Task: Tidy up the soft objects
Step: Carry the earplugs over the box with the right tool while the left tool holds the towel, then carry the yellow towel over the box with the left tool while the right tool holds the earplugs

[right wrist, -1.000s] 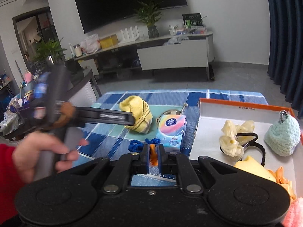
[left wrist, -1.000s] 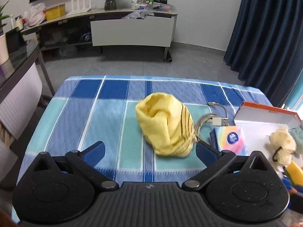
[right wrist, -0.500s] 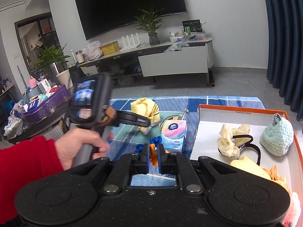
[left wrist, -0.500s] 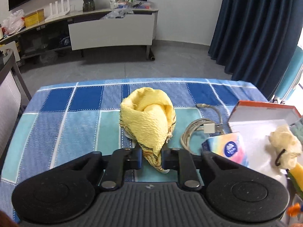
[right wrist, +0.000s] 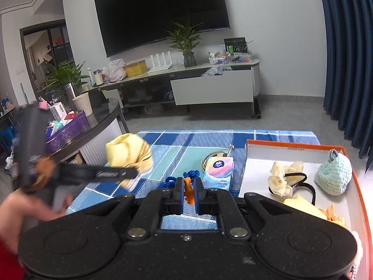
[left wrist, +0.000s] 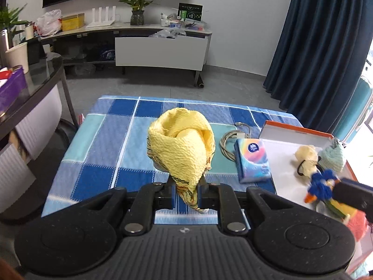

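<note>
Left wrist view: the yellow cloth [left wrist: 180, 144] is pinched at its lower tip by the left gripper [left wrist: 186, 192], raised above the checked tablecloth [left wrist: 105, 140].
A second ago the jaws were spread wide around it. The right gripper [right wrist: 188, 192] is clamped on an orange-and-blue knitted toy [right wrist: 188, 191], largely hidden; the orange-rimmed box [right wrist: 291, 145] is cut off.

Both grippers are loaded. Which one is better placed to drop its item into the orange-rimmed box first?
Right, probably. The right gripper, shut on the blue and orange toy, sits beside the box. The left gripper holds the yellow cloth farther off, over the checked tablecloth.
</note>
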Demonstrator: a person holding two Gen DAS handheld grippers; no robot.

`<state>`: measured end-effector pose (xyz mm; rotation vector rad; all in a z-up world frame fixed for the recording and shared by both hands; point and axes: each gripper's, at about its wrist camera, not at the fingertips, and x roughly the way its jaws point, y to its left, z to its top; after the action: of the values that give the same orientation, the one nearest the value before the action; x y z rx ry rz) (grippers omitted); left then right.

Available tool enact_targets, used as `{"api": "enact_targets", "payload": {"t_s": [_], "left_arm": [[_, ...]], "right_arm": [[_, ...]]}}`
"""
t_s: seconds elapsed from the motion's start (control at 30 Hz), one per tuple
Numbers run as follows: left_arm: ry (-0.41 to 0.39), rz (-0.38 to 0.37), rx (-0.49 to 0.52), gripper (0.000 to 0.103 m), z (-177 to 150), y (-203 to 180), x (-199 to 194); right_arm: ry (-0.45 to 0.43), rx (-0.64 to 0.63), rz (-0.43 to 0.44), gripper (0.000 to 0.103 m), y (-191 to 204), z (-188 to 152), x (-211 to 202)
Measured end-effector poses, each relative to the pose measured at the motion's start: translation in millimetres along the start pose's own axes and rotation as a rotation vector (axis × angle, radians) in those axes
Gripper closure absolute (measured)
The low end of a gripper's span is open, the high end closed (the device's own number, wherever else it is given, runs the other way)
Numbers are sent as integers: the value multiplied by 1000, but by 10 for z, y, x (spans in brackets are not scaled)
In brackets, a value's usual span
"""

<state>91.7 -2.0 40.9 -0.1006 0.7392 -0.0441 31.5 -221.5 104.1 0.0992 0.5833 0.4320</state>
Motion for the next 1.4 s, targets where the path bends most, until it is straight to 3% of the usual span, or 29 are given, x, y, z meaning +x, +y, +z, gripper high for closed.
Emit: {"api": "enact_targets", "payload": {"t_s": [0.17,0.5,1.4], "left_arm": [[-21,25,-8,85,-112,-63,-287],[-47,0,-14,85,-271,-118,-586],[-43,-10,-13,85,-345,-138,-627]], "right_arm": [[-16,-19,-10,93,108,5,-93],[-36,-33,-23,93,229,10,-271],[-63,-29,-37,93,211,24,-467]]}}
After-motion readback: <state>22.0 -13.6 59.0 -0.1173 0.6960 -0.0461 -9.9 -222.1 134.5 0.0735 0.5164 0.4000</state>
